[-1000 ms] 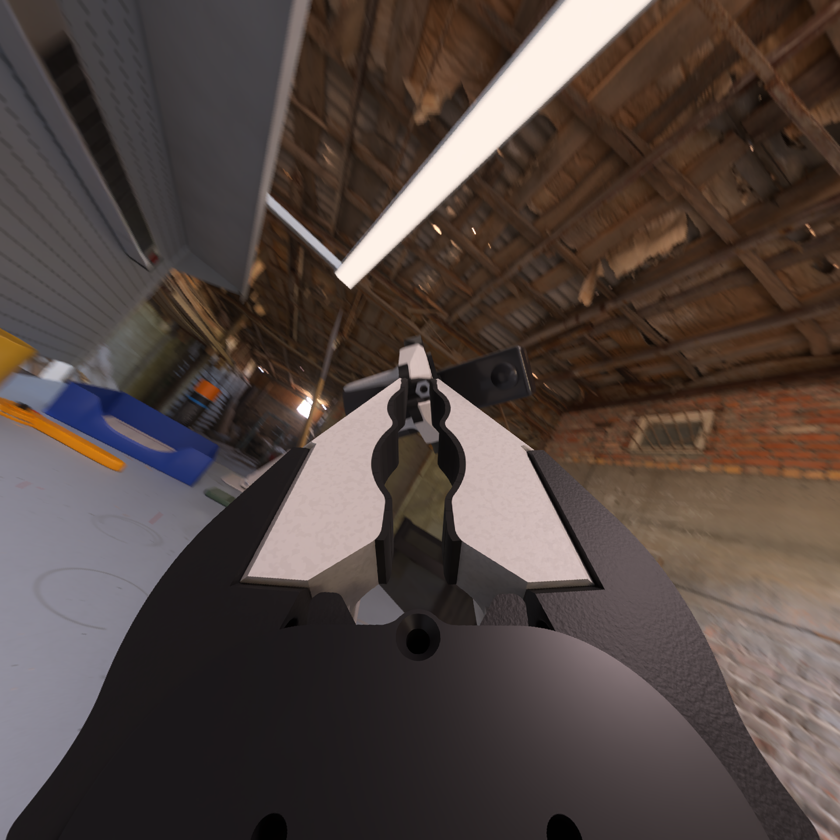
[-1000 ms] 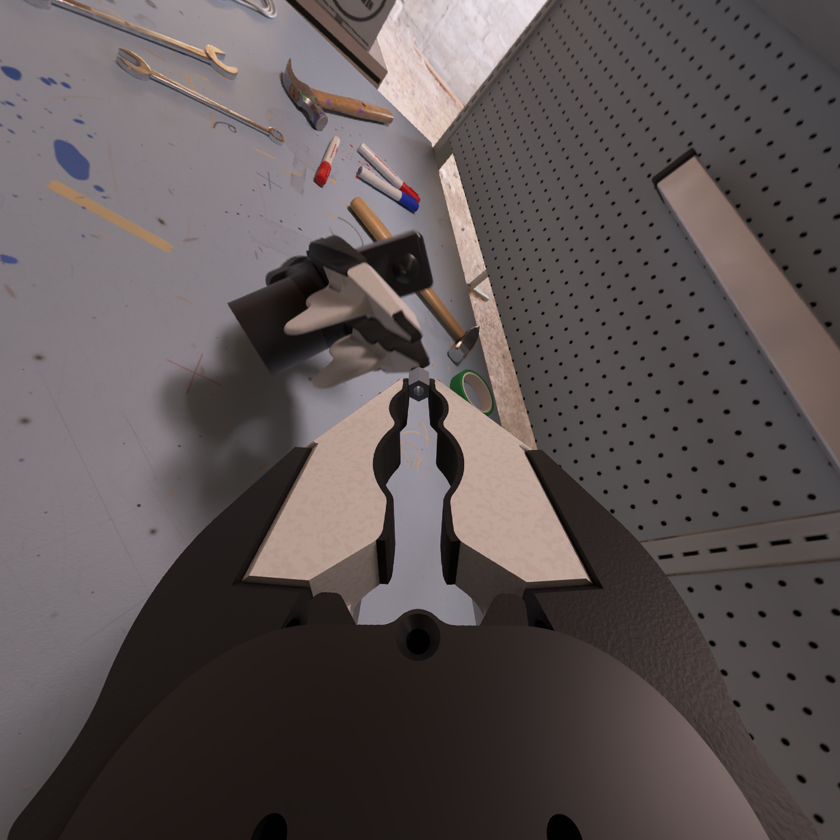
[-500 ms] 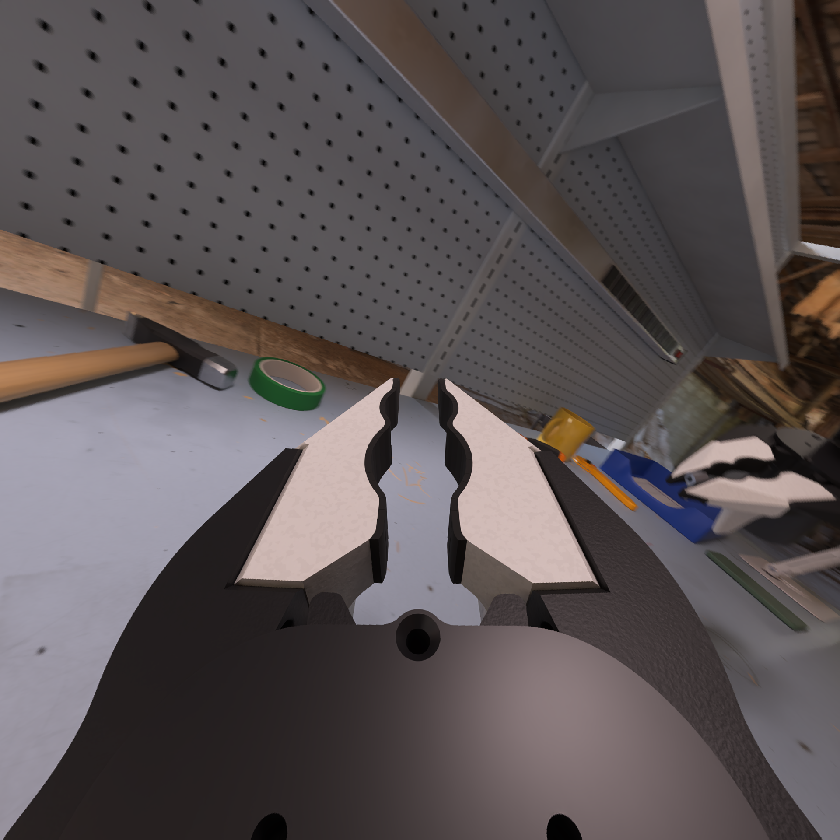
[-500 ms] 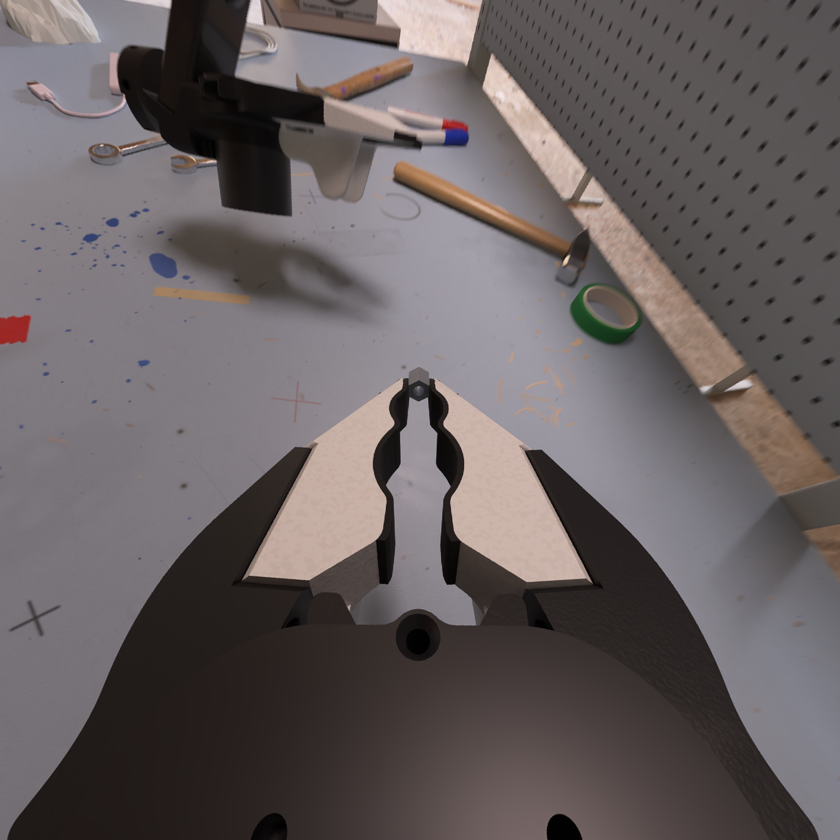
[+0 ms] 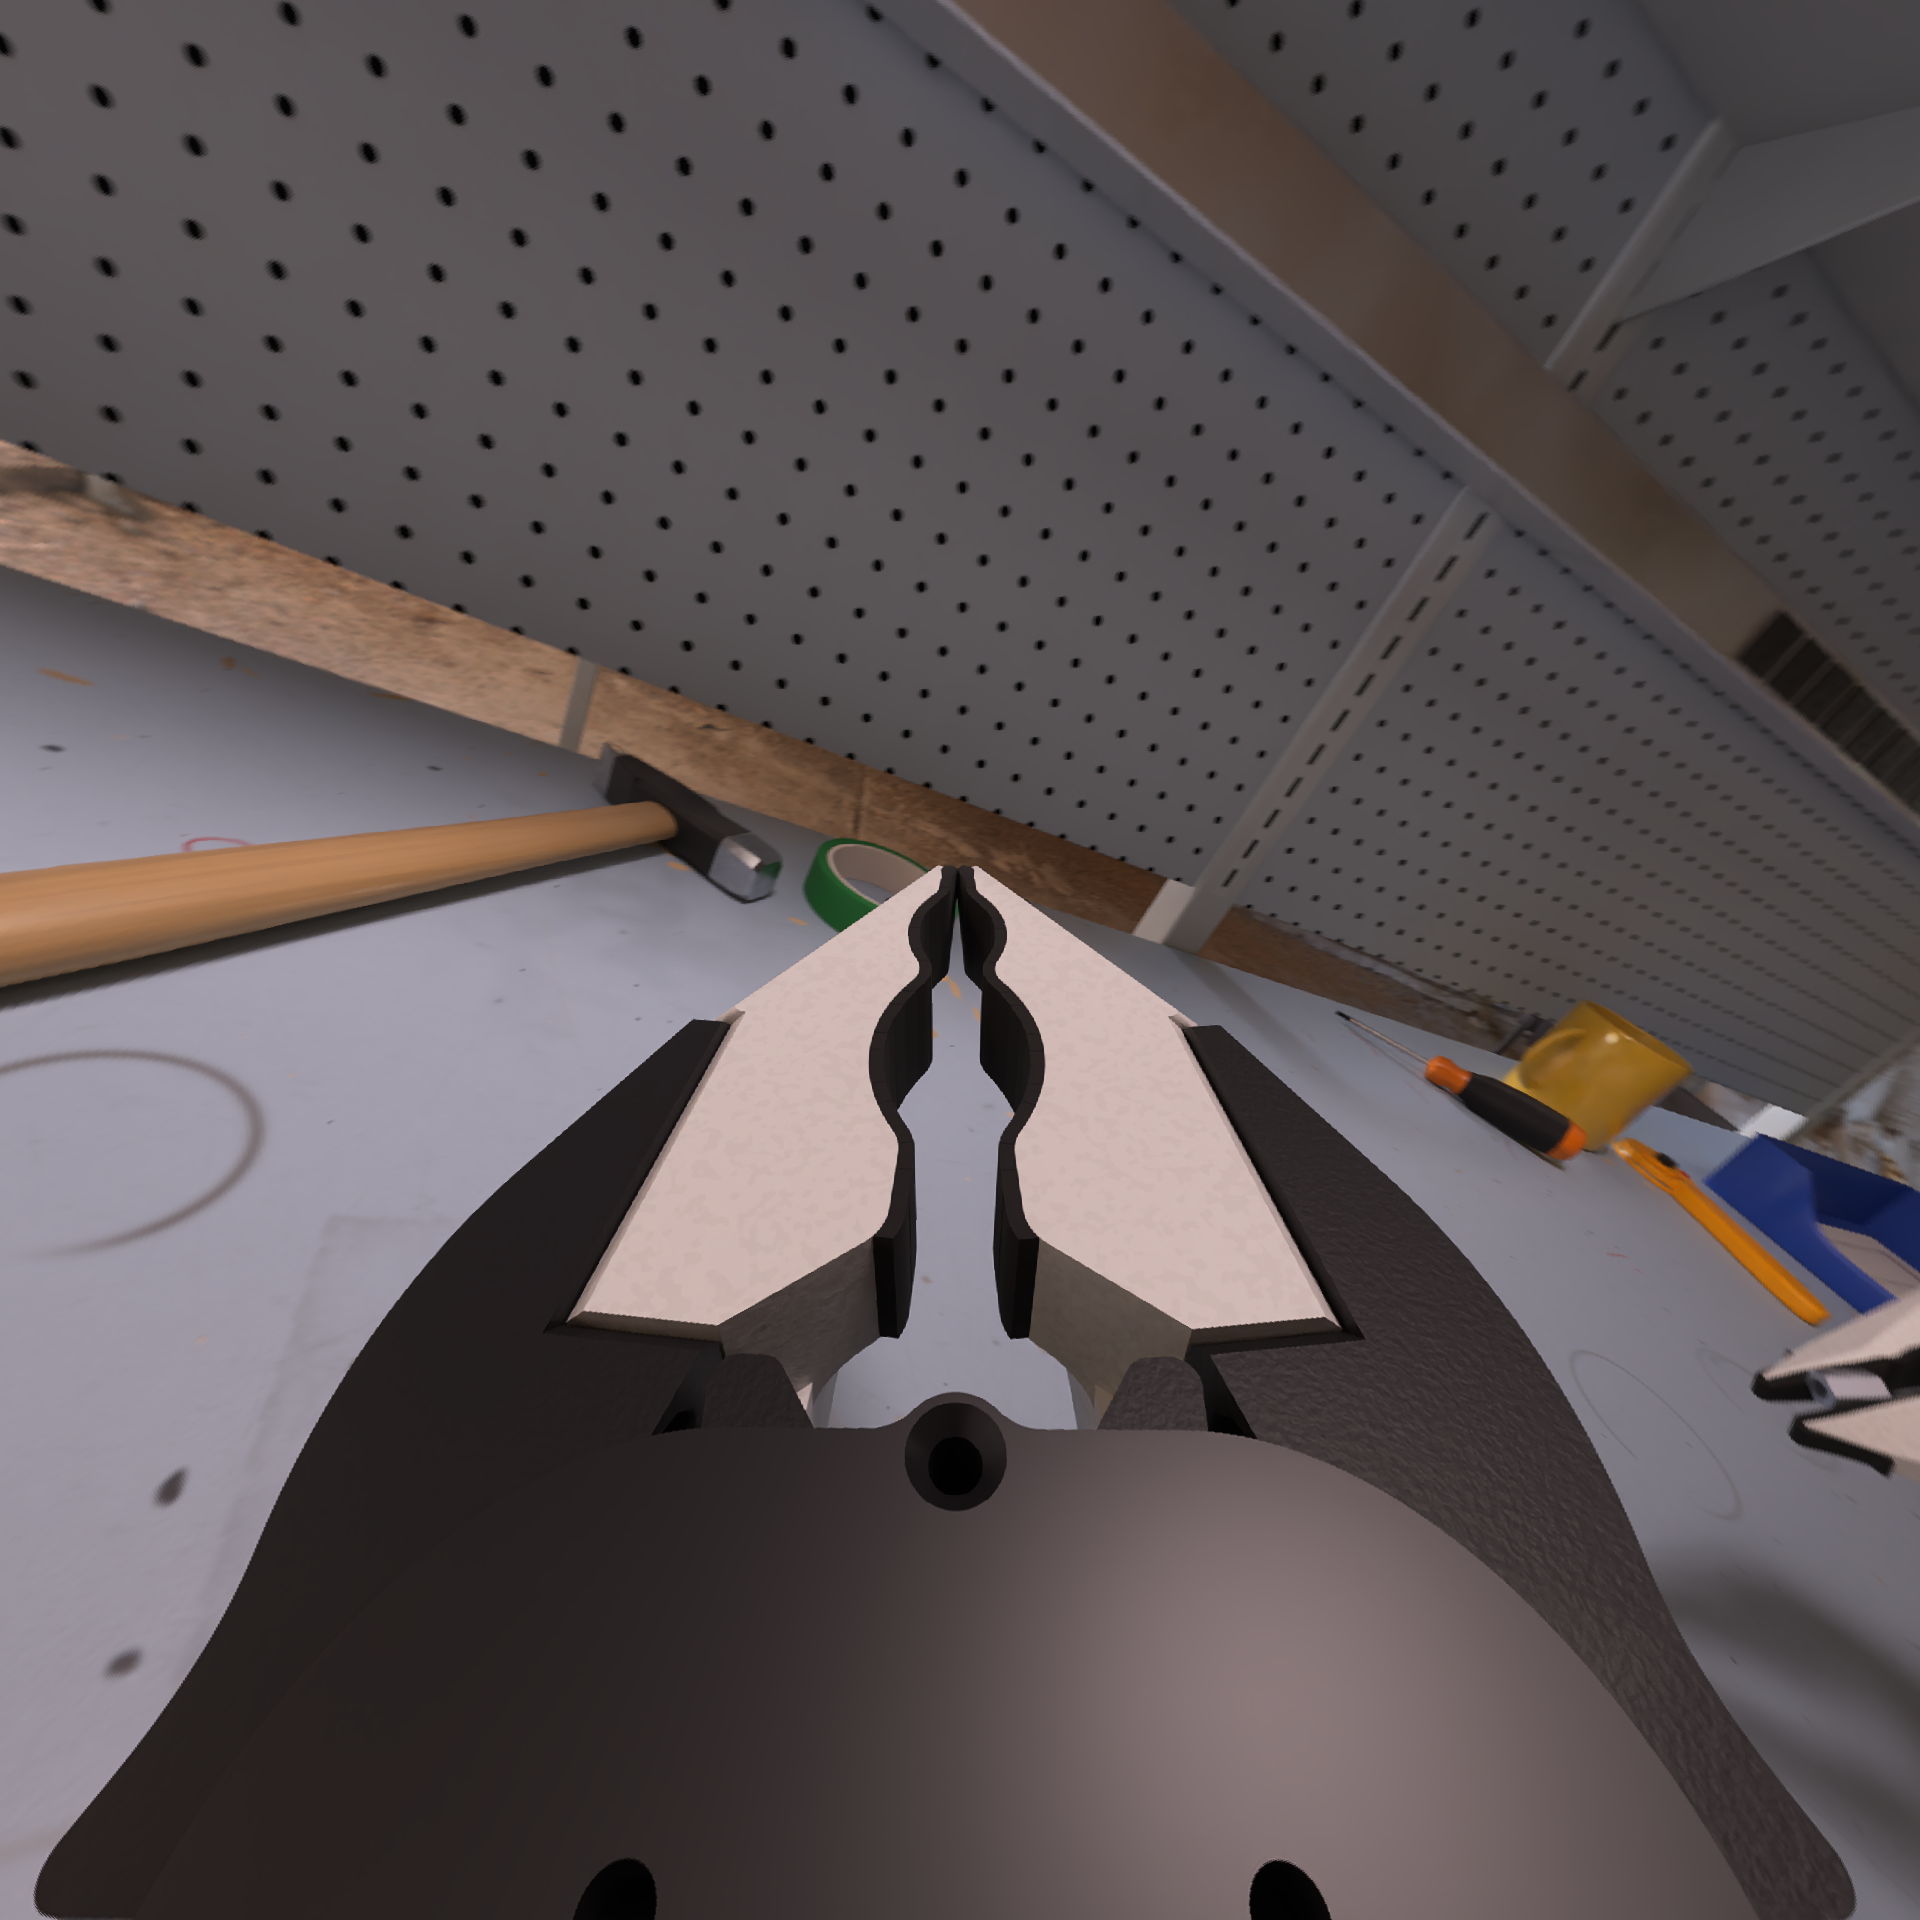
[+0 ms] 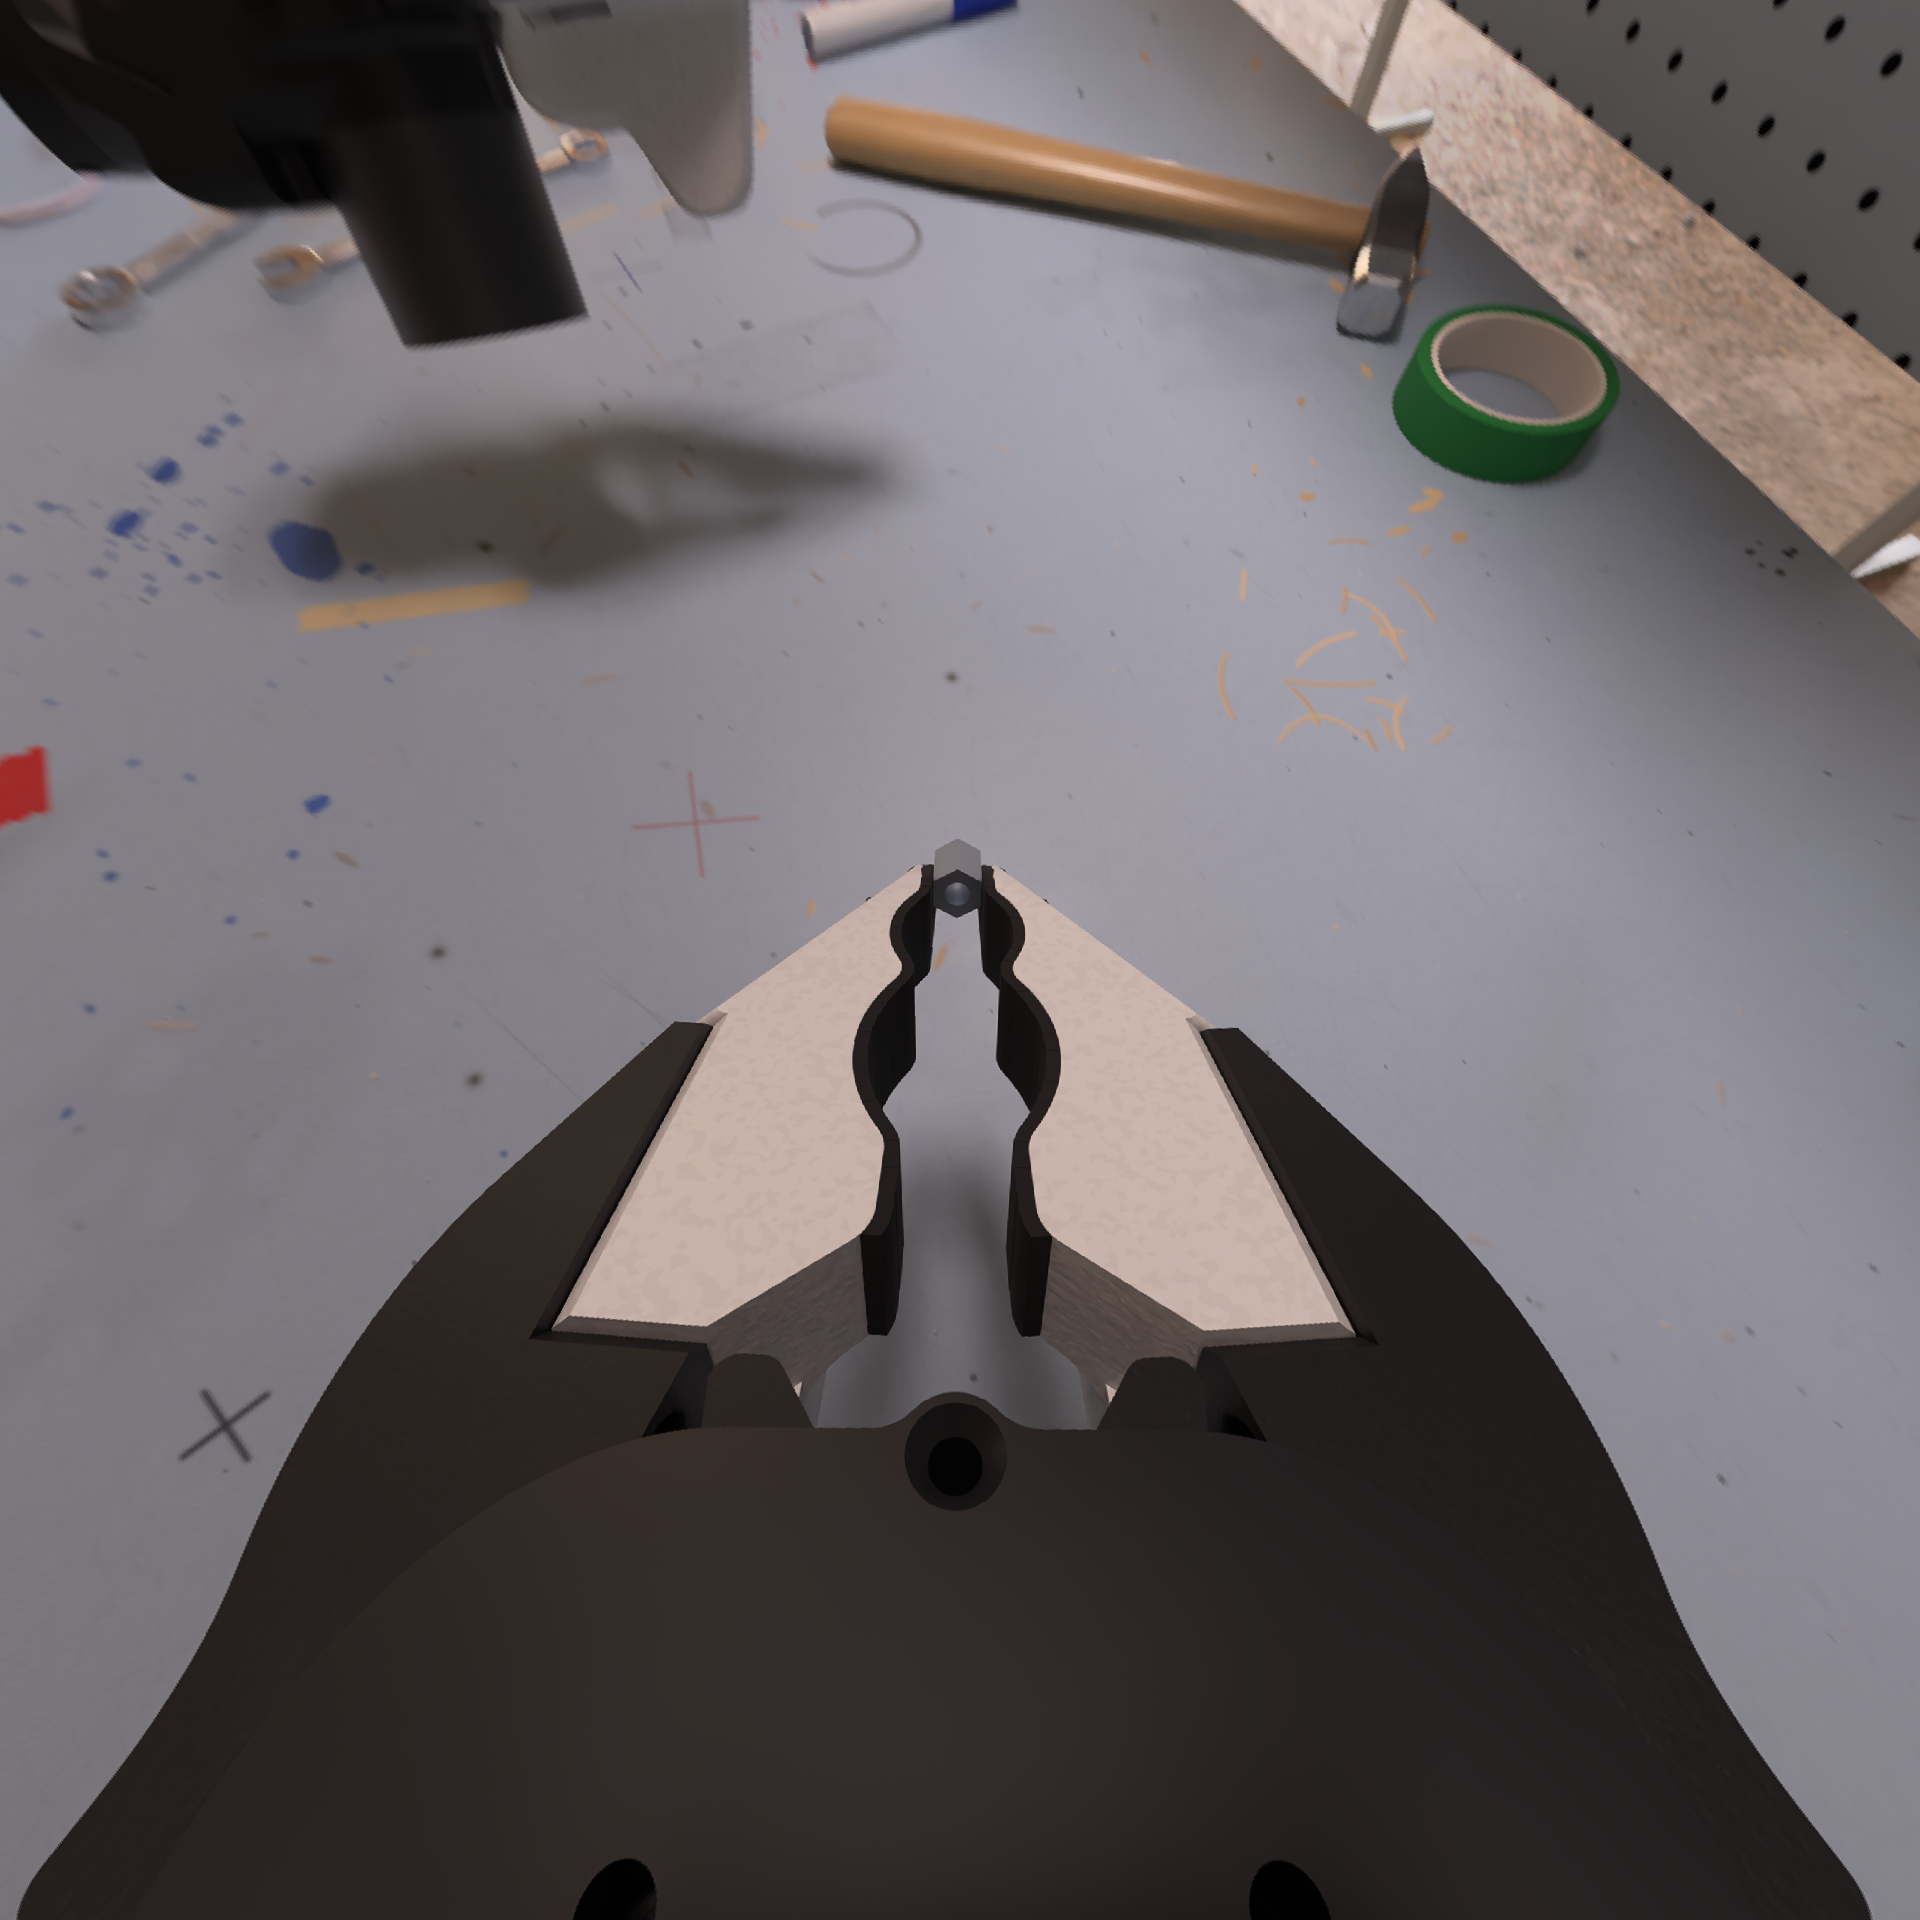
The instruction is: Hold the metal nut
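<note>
A small grey hexagonal metal nut (image 6: 955, 881) sits pinched between the tips of my right gripper (image 6: 956, 883), which is shut on it and holds it above the grey workbench (image 6: 935, 644). My left gripper (image 5: 956, 883) is shut with nothing between its tips and points toward the pegboard wall. In the right wrist view the left gripper (image 6: 665, 94) hovers blurred at the upper left, apart from the nut. In the left wrist view the right gripper's fingers (image 5: 1844, 1392) show at the right edge.
A wooden-handled hammer (image 6: 1132, 182) and a green tape roll (image 6: 1501, 400) lie by the pegboard (image 5: 831, 364). Wrenches (image 6: 156, 270) and markers (image 6: 894, 21) lie at the far left. A screwdriver (image 5: 1507, 1107), yellow mug (image 5: 1600, 1070) and blue tray (image 5: 1829, 1216) sit to the right.
My left gripper has shut, having released the nut and swung away toward the pegboard. My right gripper keeps the nut and has tilted down toward the bench.
</note>
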